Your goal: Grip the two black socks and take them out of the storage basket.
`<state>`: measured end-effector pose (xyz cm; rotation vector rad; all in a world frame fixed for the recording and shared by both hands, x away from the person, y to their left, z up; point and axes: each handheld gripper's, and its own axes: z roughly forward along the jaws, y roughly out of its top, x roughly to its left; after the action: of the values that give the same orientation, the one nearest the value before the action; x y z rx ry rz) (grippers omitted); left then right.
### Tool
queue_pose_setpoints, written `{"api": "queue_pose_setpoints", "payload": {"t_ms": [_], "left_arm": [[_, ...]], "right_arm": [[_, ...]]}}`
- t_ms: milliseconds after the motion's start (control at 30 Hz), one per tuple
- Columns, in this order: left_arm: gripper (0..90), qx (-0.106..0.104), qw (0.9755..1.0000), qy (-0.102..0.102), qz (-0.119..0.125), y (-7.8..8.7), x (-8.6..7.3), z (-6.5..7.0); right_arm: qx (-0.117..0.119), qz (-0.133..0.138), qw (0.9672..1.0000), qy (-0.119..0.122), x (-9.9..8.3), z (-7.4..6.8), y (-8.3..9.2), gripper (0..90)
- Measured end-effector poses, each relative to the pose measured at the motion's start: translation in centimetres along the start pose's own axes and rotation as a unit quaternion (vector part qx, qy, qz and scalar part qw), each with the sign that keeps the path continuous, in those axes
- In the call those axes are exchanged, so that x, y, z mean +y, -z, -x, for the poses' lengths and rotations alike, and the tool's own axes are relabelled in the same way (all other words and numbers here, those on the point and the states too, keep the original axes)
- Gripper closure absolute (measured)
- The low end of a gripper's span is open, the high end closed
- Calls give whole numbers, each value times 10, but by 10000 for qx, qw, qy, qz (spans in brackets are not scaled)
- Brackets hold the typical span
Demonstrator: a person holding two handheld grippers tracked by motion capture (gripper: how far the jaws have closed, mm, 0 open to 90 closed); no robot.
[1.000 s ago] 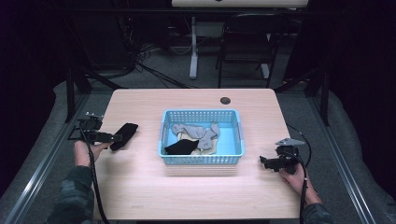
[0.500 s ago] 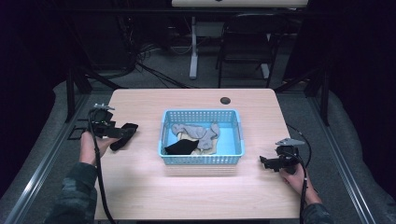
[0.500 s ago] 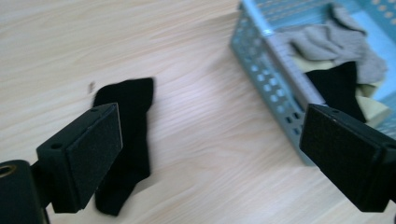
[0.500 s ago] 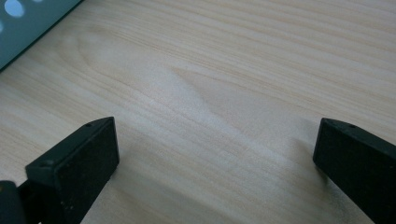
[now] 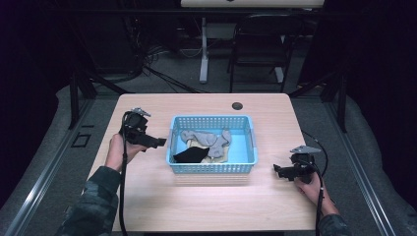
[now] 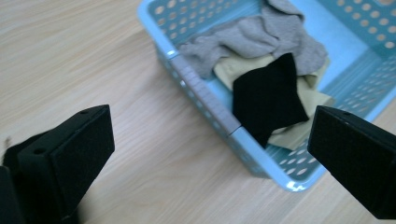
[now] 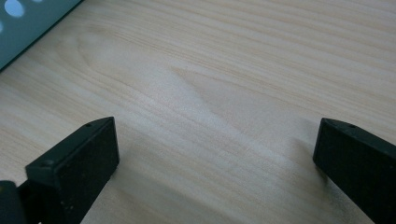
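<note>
A light blue mesh basket [image 5: 212, 165] stands mid-table and holds a grey cloth [image 5: 204, 136], a black cloth [image 5: 191, 155] and a beige one [image 6: 315, 95]. My left gripper [image 5: 158, 143] hovers just left of the basket, pointing at it. Its jaws have just been opening and stand wide [image 6: 212, 126], with nothing between them; past them lie the basket's near corner [image 6: 236, 130] and the black cloth [image 6: 268, 100]. My right gripper [image 5: 279, 171] rests low to the right of the basket, open [image 7: 217, 135] over bare wood.
The wooden table [image 5: 206, 206] has a small dark round mark [image 5: 237, 105] near its far edge. Cables trail from both grippers toward the near edge. Chair and stand legs rise behind the table on the dark floor.
My left gripper has risen and moved right, from the table's left edge to the basket's side, away from the black cloth it was at. The right gripper has kept still.
</note>
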<state>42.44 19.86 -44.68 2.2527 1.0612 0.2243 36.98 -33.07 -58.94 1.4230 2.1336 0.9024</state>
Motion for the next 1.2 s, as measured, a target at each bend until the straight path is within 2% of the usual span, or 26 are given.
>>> {"api": "queue_pose_setpoints", "payload": {"t_ms": [33,133,233,533,733,767,833,967,1100,1133,1200], "left_arm": [[12,23,10000,-51,-23,-3,4,4],[37,-143,9997,-166,-45,-10,12,12],[58,-203,9992,-323,-128,-20,19,23],[119,-458,9947,-690,-612,-56,32,48],[175,-577,9914,-691,-950,-77,34,51],[187,-577,9901,-722,-1053,-80,34,51],[201,-693,9886,-660,-1159,-86,32,50],[234,-713,9858,-535,-1422,-98,28,44],[262,-713,9833,-513,-1593,-104,26,41],[271,-760,9820,-514,-1653,-106,26,40],[281,-726,9811,-514,-1716,-108,26,39]], "right_arm": [[0,2,10000,-1,0,0,0,0],[1,0,10000,1,0,0,0,0],[9,-4,10000,5,0,0,0,0],[-2,-4,10000,2,0,0,0,0],[1,-4,10000,5,0,0,0,0],[-2,2,10000,0,0,0,0,0],[5,-1,10000,4,0,0,0,0],[-7,-16,10000,19,0,0,0,0],[-3,-12,10000,14,0,0,0,0],[-10,-11,10000,15,0,0,0,0],[8,-6,10000,8,0,0,0,0]]}}
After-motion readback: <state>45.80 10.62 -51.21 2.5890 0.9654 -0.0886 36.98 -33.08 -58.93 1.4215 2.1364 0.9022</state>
